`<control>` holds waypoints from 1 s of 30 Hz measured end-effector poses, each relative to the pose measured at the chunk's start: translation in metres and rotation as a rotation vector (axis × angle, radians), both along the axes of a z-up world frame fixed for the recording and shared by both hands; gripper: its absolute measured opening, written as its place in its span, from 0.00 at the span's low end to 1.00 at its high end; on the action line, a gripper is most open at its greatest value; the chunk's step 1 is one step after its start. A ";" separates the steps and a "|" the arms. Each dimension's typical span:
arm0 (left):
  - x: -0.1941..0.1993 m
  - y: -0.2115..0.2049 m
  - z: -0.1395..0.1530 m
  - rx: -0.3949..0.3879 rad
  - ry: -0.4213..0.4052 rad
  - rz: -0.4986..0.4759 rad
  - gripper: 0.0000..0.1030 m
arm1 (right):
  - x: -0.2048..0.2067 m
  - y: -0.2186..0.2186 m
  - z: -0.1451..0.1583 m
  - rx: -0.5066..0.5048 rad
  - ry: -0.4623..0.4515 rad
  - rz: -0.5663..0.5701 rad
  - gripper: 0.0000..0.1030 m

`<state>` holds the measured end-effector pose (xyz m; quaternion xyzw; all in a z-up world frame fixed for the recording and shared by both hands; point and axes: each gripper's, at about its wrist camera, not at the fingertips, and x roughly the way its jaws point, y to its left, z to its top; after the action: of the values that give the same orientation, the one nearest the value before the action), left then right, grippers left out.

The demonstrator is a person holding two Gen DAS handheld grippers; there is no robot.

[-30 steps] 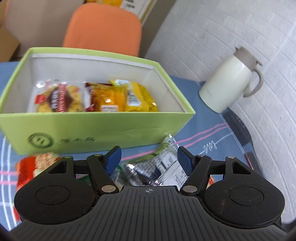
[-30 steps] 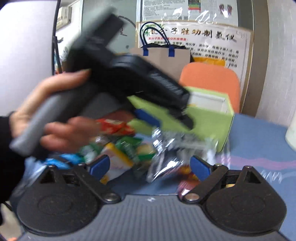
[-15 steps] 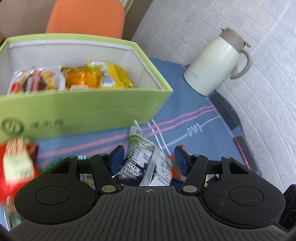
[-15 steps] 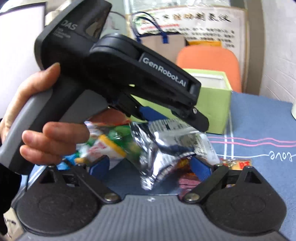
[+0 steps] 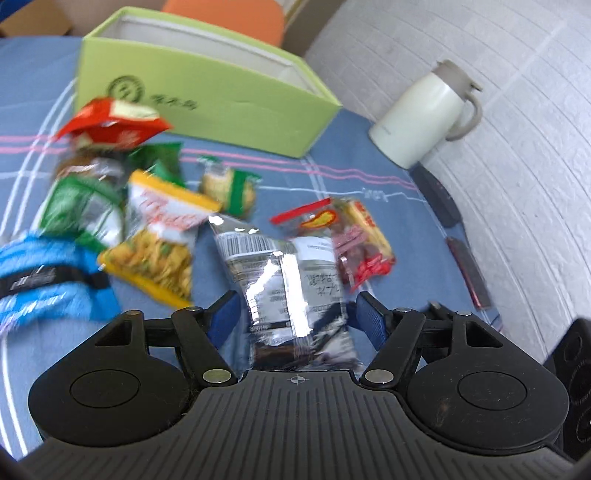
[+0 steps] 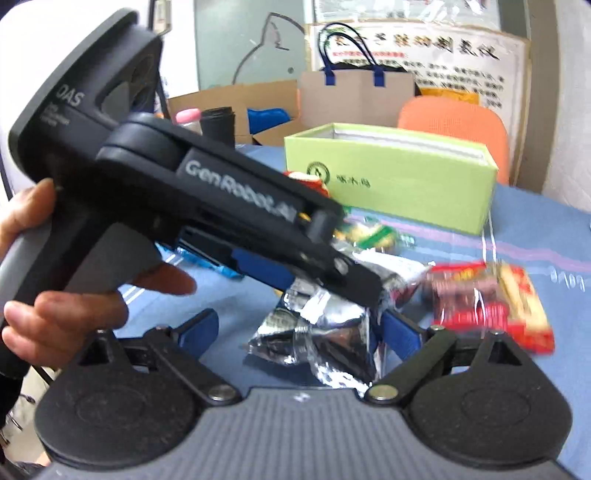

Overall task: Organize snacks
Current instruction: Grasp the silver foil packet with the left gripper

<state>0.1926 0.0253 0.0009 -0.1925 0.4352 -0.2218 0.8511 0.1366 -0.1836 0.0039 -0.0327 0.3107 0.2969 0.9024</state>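
On the left of the table (image 5: 362,155) lie a blue pack (image 5: 48,273) and a yellow pack (image 5: 155,243). The silver pack (image 5: 284,280) sits between the blue fingers of the left tool (image 5: 297,321), which is letting go and opening. The red pack (image 5: 354,236) is just beside it. The right tool (image 6: 299,332) is wide apart, gripping nothing. The green box (image 5: 207,96) stands behind.

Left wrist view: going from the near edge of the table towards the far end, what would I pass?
Silver snack packet lying between the opening tongs → small green and yellow snack packet → lime green box → orange chair.
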 end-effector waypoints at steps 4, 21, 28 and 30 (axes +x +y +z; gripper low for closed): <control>-0.011 0.007 0.000 -0.010 -0.009 0.039 0.70 | -0.006 -0.011 -0.013 0.085 0.059 -0.141 0.90; -0.009 0.002 0.001 -0.009 -0.034 0.009 0.72 | -0.001 0.002 -0.015 0.033 0.004 -0.166 0.90; 0.002 -0.014 -0.004 0.031 -0.029 -0.020 0.72 | 0.014 0.010 -0.025 0.028 0.050 -0.134 0.90; 0.003 -0.018 -0.007 0.050 -0.022 -0.037 0.69 | 0.014 0.013 -0.027 0.032 0.036 -0.132 0.91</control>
<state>0.1955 0.0076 -0.0064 -0.1608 0.4347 -0.2289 0.8560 0.1511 -0.1704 -0.0233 0.0075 0.3234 0.2423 0.9147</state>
